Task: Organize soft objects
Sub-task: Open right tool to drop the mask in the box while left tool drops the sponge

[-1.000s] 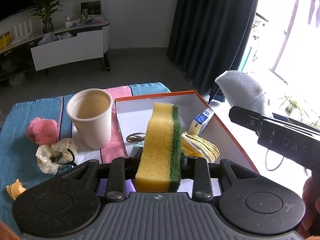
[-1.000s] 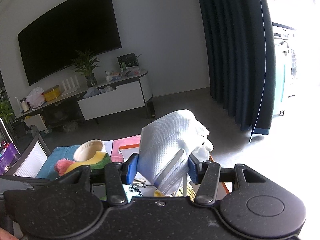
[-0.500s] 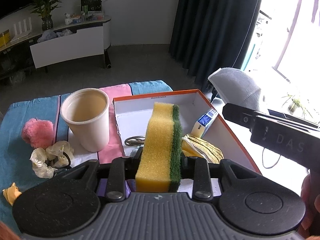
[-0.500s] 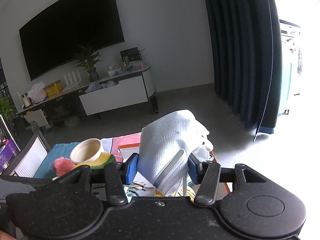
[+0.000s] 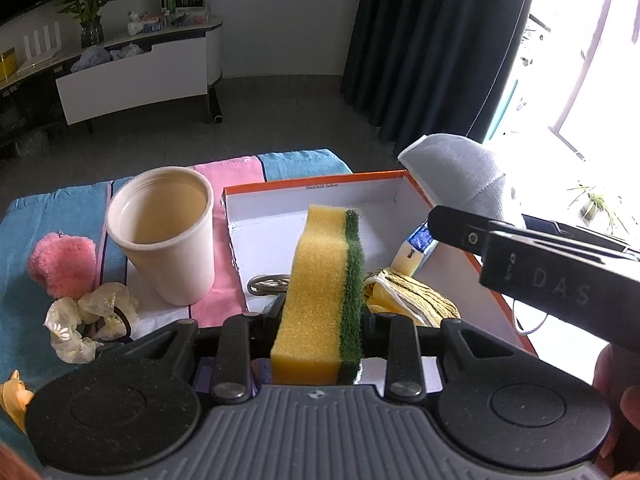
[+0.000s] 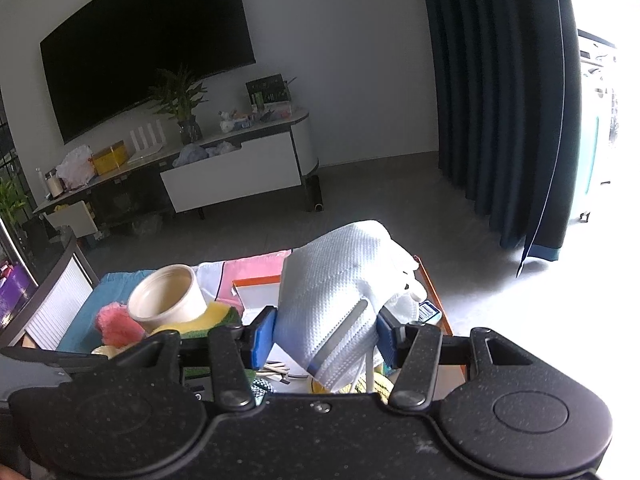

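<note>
My left gripper [image 5: 318,320] is shut on a yellow and green sponge [image 5: 320,292], held upright over the near end of the orange-rimmed white box [image 5: 312,188]. My right gripper [image 6: 326,334] is shut on a white face mask [image 6: 340,296], its blue pads [image 6: 264,336] pressing both sides. In the left wrist view the mask [image 5: 456,168] hangs over the box's far right corner. Inside the box lie a yellow cloth [image 5: 412,296], a small blue and white pack [image 5: 416,248] and a loop of cord [image 5: 266,284].
A cream paper cup [image 5: 164,236] stands on the blue and pink cloth [image 5: 64,208] left of the box. A pink fluffy ball [image 5: 60,264], a cream scrunchie [image 5: 88,320] and a yellow scrap [image 5: 12,398] lie at the left. Beyond the table are a TV stand [image 6: 224,176] and dark curtains [image 6: 496,92].
Both grippers have drifted slightly forward and down over the box with their loads still gripped. The mask sits a little farther left over the box in the left wrist view.
</note>
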Motion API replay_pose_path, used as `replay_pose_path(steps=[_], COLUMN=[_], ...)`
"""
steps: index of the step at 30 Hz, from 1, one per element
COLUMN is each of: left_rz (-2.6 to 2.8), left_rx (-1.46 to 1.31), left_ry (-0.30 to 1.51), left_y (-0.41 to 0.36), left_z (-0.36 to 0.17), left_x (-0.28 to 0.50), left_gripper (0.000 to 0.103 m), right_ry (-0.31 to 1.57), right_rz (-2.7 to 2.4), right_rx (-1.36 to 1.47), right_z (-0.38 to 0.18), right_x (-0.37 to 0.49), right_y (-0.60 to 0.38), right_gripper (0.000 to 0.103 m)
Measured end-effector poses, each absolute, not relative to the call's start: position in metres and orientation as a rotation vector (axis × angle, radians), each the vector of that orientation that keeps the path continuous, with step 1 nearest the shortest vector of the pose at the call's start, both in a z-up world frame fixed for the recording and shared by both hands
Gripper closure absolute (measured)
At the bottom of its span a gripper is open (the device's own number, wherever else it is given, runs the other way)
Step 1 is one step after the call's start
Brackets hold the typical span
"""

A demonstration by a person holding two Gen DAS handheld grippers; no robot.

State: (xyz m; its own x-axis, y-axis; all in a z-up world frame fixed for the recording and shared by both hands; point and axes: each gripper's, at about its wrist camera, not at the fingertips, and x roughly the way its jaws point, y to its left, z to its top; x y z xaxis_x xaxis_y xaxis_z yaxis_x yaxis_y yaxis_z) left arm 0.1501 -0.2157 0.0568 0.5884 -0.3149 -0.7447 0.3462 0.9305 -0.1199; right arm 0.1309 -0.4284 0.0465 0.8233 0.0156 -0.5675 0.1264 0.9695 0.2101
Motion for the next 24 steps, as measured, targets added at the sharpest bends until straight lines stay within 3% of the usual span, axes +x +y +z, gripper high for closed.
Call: replay_pose_path(steps=[8,11,17,18,19,21,24], left_rz=[-0.38,-0.378,-0.381,-0.389,-0.402,-0.418,-0.447], left_rx=[0.036,0.04,0.033,0.028,0.023,0.005,-0.025], left_ry=[0.879,0.885,0.893,0.898,0.9,0.901,0.893], left_y=[-0.218,-0.219,-0.221,-0.222,-0.222,-0.223,-0.222], left_z=[0.051,0.049,0.047,0.047,0.046,0.046,0.049], left_x=[0.16,0.163,0.166,0.167,0.167,0.169,0.167], left_gripper=[0.07,0.07,0.069,0.06,0.045,0.032,0.026], right_ry=[0.623,0.629,0.595,0.587,0.579,0.567,0.545], right_rz=[-0.049,-0.055,-0.088,-0.091,-0.093,-0.098,-0.103], right_rx=[0.258,0.266,0.289,0.297,0.304,0.299,0.287], right_z=[0.035,0.033,0.04,0.042,0.044,0.048,0.055], right_x=[0.154,0.158,0.146,0.143,0.139,0.134,0.124], right_y=[-0.434,-0.436,-0.443,-0.444,-0.445,-0.445,-0.444], right_gripper=[0.033,0.026,0.025,0.025,0.025,0.025,0.025])
